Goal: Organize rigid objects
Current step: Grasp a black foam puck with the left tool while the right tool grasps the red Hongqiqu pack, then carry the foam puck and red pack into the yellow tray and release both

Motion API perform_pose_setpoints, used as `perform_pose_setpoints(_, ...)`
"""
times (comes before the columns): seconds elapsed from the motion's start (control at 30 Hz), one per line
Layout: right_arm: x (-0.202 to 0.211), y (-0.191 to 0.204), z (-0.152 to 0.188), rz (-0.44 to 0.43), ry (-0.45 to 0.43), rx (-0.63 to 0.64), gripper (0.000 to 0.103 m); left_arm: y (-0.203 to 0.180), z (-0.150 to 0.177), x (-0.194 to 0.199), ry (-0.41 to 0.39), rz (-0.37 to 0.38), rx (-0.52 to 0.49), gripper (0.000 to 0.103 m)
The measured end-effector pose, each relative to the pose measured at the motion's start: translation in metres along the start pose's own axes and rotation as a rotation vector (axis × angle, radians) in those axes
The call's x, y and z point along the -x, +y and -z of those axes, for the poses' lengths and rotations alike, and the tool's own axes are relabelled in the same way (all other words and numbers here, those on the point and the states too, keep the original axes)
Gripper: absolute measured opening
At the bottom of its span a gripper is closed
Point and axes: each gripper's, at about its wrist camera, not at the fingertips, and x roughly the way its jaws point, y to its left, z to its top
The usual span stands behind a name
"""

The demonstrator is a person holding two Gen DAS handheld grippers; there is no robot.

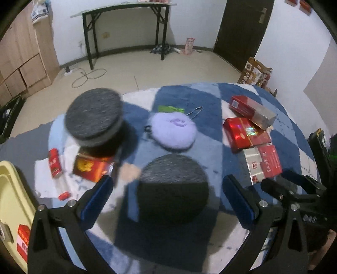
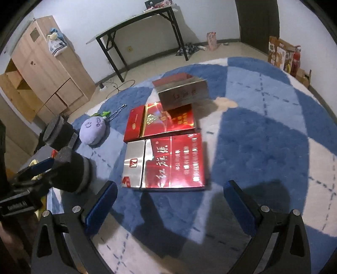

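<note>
Two dark round cylinders with grey felt tops stand on the blue and white rug: one (image 1: pixel 174 187) just ahead of my left gripper (image 1: pixel 168 202), level with its blue fingertips but touched by neither, the other (image 1: pixel 93 120) further back left. My left gripper is open and holds nothing. Three red and silver flat boxes lie ahead of my right gripper (image 2: pixel 168 202), which is open and empty: the nearest box (image 2: pixel 168 166), a middle one (image 2: pixel 162 122), and a silver carton (image 2: pixel 183 90) leaning on it. A small red box (image 1: pixel 90 168) and a red can (image 1: pixel 54 165) lie at the left.
A purple plush keychain (image 1: pixel 173 131) with a ball chain lies mid-rug. A pale yellow bin (image 1: pixel 10 200) stands at the left edge. The right gripper's black frame (image 1: pixel 294 194) is close on the right. Beyond the rug are a black folding table (image 1: pixel 126 12), wooden cabinets (image 1: pixel 23 54) and cardboard boxes (image 1: pixel 254 71).
</note>
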Motion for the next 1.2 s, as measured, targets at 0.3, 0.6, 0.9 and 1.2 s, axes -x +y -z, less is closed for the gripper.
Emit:
perform_pose_setpoints(0.3, -0.036, 0.015, -0.002, 0.060, 0.043, 0.037, 0.103, -0.007, 0.007, -0.022, 0.060, 0.039, -0.022, 0.103)
perform_pose_setpoints(0.6, -0.046, 0.017, -0.005, 0.121, 0.018, 0.102, 0.091, -0.005, 0.010, -0.021, 0.053, 0.119, 0.018, 0.060)
perform_pose_setpoints(0.9, 0.004, 0.018, 0.028, 0.002, -0.107, 0.170, 0.090, 0.056, 0.035, 0.072, -0.121, 0.200, 0.186, 0.059)
perform_pose_setpoints(1.2, 0.048, 0.171, 0.036, -0.292, -0.211, 0.602, 0.090, 0.230, 0.125, 0.180, -0.209, -0.116, 0.451, 0.059)
